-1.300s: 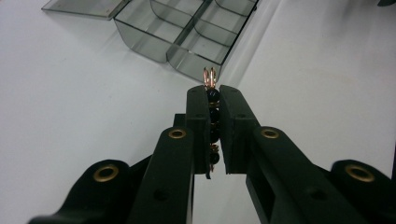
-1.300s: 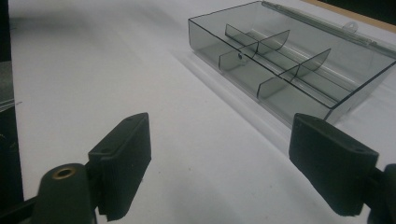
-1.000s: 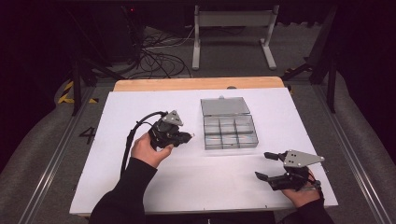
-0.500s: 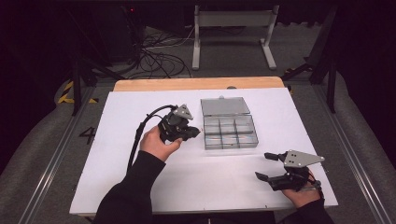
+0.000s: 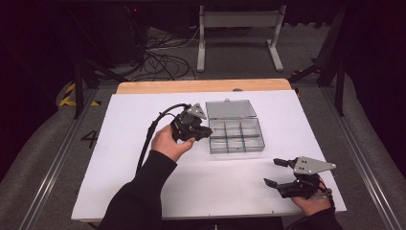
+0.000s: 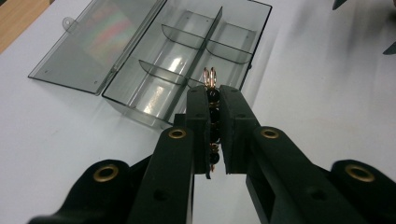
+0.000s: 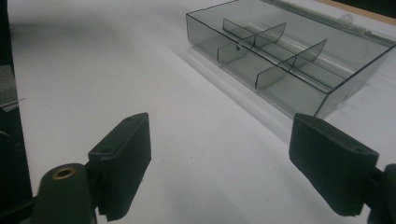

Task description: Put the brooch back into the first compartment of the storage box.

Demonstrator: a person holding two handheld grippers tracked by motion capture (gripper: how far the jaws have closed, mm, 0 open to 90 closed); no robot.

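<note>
A dim lab or recording studio — black surroundings, a cable tangle [image 5: 160, 52] on the floor at eleven o'clock, a metal stand [image 5: 239, 33] at twelve, a white-covered worktop [image 5: 119, 158].

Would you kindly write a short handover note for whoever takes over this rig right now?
Left gripper: jaws shut on a small beaded piece with copper rings, held just at the near wall of the organiser box.
Right gripper: jaws open, nothing between them, low over the white table at the near right corner.
Box: lid folded open flat behind it; the compartments look empty.
Done: piece picked up and brought to the box.
Left: probably place it in a compartment, release, and perhaps close the lid.
</note>
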